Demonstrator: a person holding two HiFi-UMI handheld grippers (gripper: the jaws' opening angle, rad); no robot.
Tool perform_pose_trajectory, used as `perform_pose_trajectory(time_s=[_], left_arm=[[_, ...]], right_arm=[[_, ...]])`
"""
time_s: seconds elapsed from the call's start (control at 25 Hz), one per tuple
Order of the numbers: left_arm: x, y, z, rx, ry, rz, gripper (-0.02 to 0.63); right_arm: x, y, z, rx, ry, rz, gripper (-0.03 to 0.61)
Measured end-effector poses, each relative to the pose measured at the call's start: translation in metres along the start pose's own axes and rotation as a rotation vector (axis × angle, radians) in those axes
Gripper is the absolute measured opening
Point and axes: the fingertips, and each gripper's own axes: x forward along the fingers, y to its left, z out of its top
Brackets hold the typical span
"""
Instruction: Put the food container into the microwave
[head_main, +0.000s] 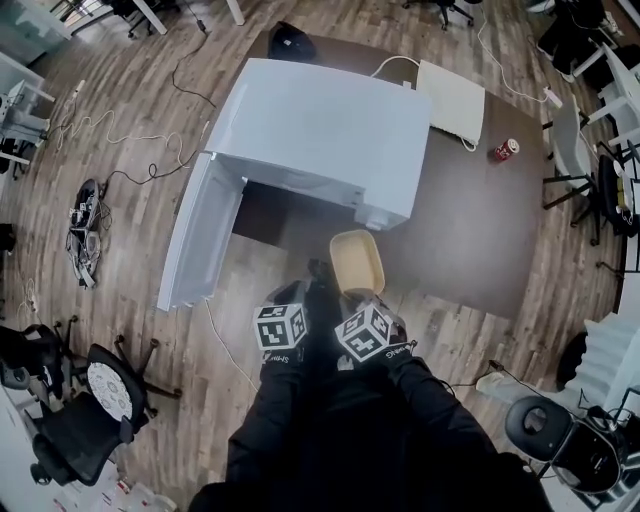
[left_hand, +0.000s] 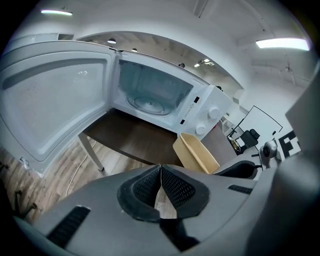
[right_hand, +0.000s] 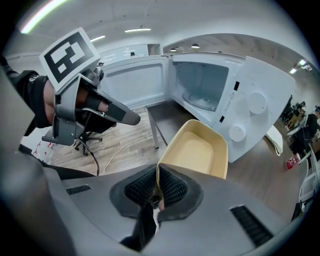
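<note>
item: food container (right_hand: 197, 150), beige, open-topped, empty. the right claw (right_hand: 157, 171) holds it by the near rim, jaws pinched on the thin wall so the body juts forward, ready to be led in first.
location: in the air before the microwave (head_main: 320, 130), nearer its knob side, not yet inside.
microwave door (left_hand: 50, 95): swung wide to the left, leaving the cavity and glass turntable (left_hand: 148, 105) free.
left claw (left_hand: 160, 170): jaws pressed together, nothing between them, idle beside the right.
table (head_main: 470, 230): dark, carries the microwave.
</note>
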Motion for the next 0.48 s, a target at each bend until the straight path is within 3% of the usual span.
perform_pose_trajectory(time_s=[0.48], left_arm=[[-0.007,0.045,0.026,-0.07,-0.028,0.052,0.035]], right_arm=[[0.022,0.015,0.074,-0.139,-0.038,0.07,0.035]])
